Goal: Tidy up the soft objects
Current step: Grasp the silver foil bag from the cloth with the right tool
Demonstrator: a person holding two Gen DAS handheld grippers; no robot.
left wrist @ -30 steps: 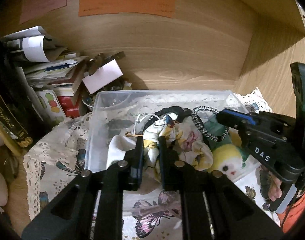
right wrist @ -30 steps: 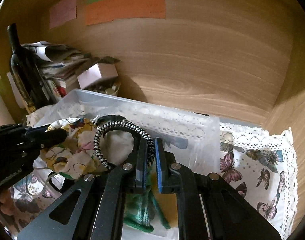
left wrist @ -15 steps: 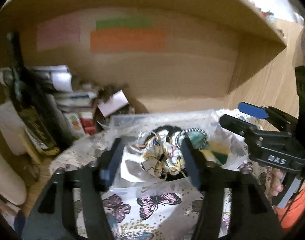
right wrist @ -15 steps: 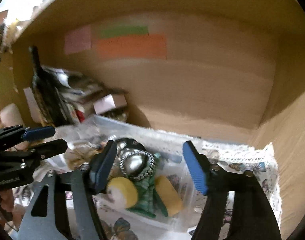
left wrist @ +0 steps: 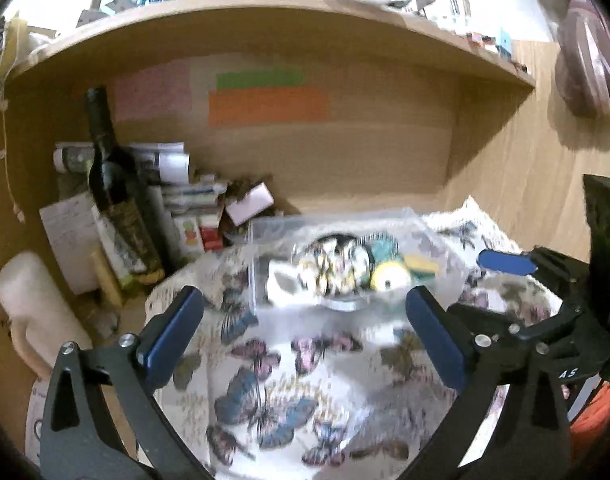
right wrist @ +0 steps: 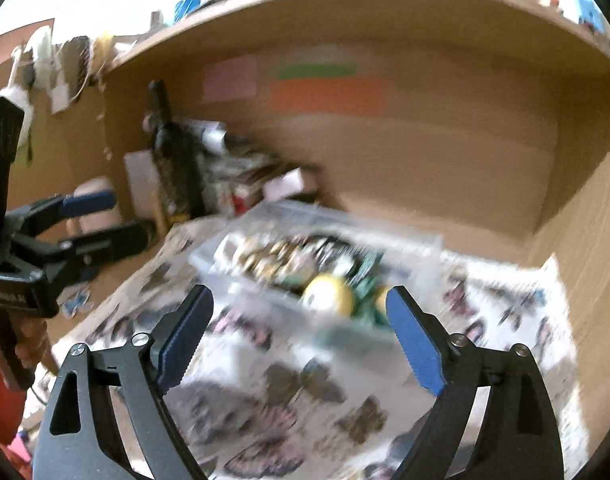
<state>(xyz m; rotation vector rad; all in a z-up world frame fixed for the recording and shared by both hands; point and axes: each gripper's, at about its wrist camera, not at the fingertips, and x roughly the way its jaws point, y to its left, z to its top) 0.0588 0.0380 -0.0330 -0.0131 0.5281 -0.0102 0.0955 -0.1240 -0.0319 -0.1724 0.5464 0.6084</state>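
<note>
A clear plastic bin (left wrist: 261, 264) (right wrist: 405, 248) stands on a butterfly-print cloth (left wrist: 289, 380) (right wrist: 305, 392) inside a wooden shelf bay. It holds soft things: a floral fabric bundle (left wrist: 333, 268) (right wrist: 273, 260), a yellow plush ball (left wrist: 387, 278) (right wrist: 329, 294) and a green knit piece (left wrist: 385, 246) (right wrist: 367, 280). My left gripper (left wrist: 303, 336) is open and empty, well back from the bin. My right gripper (right wrist: 299, 332) is open and empty, also in front of the bin. The right gripper shows at the right of the left wrist view (left wrist: 513, 280); the left gripper shows at the left of the right wrist view (right wrist: 97, 220).
A dark wine bottle (left wrist: 113, 184) (right wrist: 173, 164), stacked papers and small boxes (left wrist: 193, 204) crowd the left of the bay. A white jug (left wrist: 29, 312) stands at the far left. Coloured notes (left wrist: 265, 102) hang on the back wall. A wooden side wall (left wrist: 525, 184) rises on the right.
Both grippers opened, letting go of the fabric bundle and the striped band in the bin, and pulled back and up out of the bin. The view is blurred by motion.
</note>
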